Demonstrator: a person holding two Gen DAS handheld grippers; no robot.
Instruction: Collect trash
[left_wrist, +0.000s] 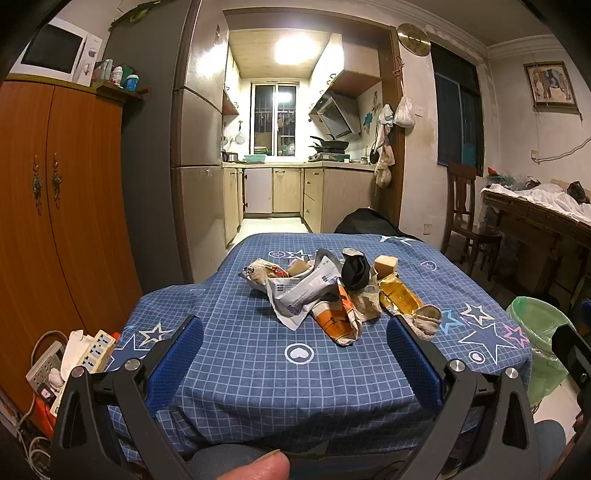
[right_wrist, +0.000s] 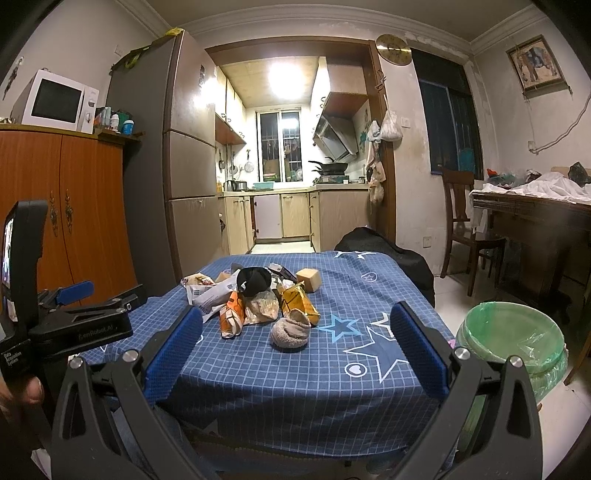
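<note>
Both grippers, left gripper (left_wrist: 295, 350) and right gripper (right_wrist: 295, 339), are held spread wide and empty at the near edge of the surface (left_wrist: 258, 369). Trash (right_wrist: 258, 299) is heaped at its centre, untouched; collection is judged not yet begun. A green-lined bin (right_wrist: 513, 336), apparently empty, is noted right. An approach to the nearest piece is called for.

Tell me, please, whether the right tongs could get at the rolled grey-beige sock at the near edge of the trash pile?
Probably yes: the right tongs are open, and the rolled grey-beige sock lies nearest them, with only bare blue checked tablecloth between.
</note>
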